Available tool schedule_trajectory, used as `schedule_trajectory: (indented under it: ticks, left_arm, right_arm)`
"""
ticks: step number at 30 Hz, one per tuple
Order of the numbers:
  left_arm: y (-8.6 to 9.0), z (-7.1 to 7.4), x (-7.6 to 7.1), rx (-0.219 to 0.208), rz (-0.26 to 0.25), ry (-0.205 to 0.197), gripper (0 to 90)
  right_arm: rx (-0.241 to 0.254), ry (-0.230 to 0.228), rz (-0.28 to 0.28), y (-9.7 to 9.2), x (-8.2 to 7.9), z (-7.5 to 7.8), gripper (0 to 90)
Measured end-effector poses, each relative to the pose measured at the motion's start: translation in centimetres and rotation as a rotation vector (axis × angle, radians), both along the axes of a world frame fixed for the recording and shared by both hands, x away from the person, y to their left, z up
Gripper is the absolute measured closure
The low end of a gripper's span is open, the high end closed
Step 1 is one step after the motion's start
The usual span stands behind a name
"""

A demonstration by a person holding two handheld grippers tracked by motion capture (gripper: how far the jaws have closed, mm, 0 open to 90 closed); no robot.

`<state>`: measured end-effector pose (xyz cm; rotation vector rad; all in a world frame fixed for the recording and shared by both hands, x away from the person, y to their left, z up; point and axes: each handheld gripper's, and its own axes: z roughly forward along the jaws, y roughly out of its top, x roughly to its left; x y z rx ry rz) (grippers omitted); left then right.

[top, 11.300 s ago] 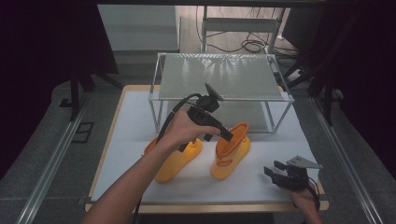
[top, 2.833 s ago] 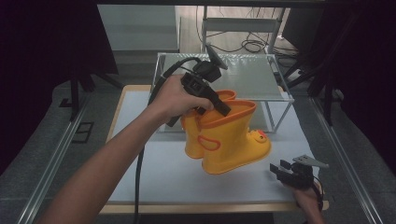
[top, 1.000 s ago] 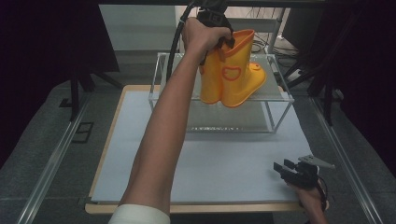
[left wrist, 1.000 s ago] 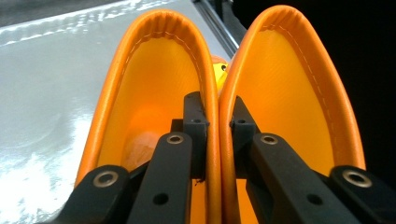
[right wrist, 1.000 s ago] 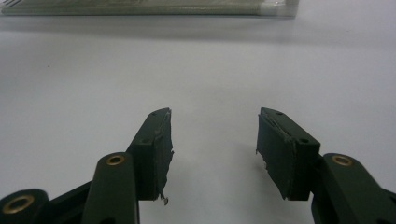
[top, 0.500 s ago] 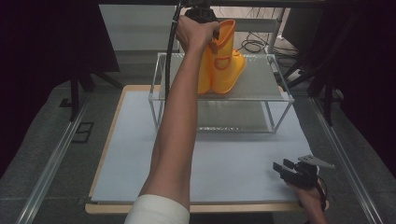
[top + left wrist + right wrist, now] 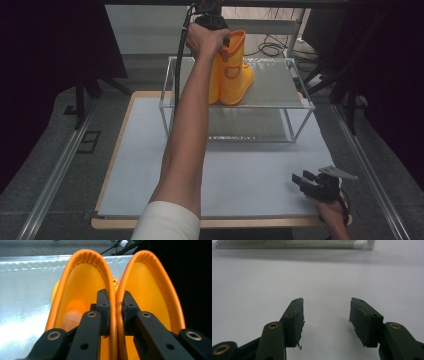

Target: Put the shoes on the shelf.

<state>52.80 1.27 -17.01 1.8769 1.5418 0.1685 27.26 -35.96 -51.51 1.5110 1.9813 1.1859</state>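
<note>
- Orange rubber boots (image 7: 231,70) stand upright as a pair on the shelf rack's top (image 7: 270,90), upper centre of the high view.
- Left gripper (image 7: 115,312) fingers pinch both boots' adjoining rims while just easing apart.
- Right gripper (image 7: 306,181) rests lower right on the white surface (image 7: 250,175), fingers spread, holding nothing.

The pair of bright orange rubber boots (image 7: 231,70) stands upright on the top shelf of the clear, metal-framed two-level rack (image 7: 295,100), toes toward the right of the frame. The left tool (image 7: 216,31), black with a trailing cable, is at the boots' upper rims, gripped by the person's left hand (image 7: 204,41), the forearm extended across the table; its jaws have just been opening, and the hand hides their contact with the rims. The right tool (image 7: 303,181) rests low over the white-covered table (image 7: 250,185) at the near right corner, jaws apart, nothing between them.
</note>
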Motion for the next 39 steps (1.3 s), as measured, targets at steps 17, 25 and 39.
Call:
schedule_trajectory:
  ticks: [17,25,39]
  left_arm:
    - [0.1,2.6,-1.0,-0.057,-0.079,-0.066,39.8]
    - [2.0,4.3,-3.6,-0.060,-0.148,-0.126,52.5]
    - [7.2,4.9,-7.7,-0.014,-0.222,-0.145,83.7]
  right_arm:
    - [-0.006,0.002,0.010,0.3,0.0,-0.1,44.2]
    - [-0.008,-0.003,0.006,0.2,-0.1,0.1,44.1]
    - [-0.024,-0.008,0.009,0.5,-0.1,0.3,44.1]
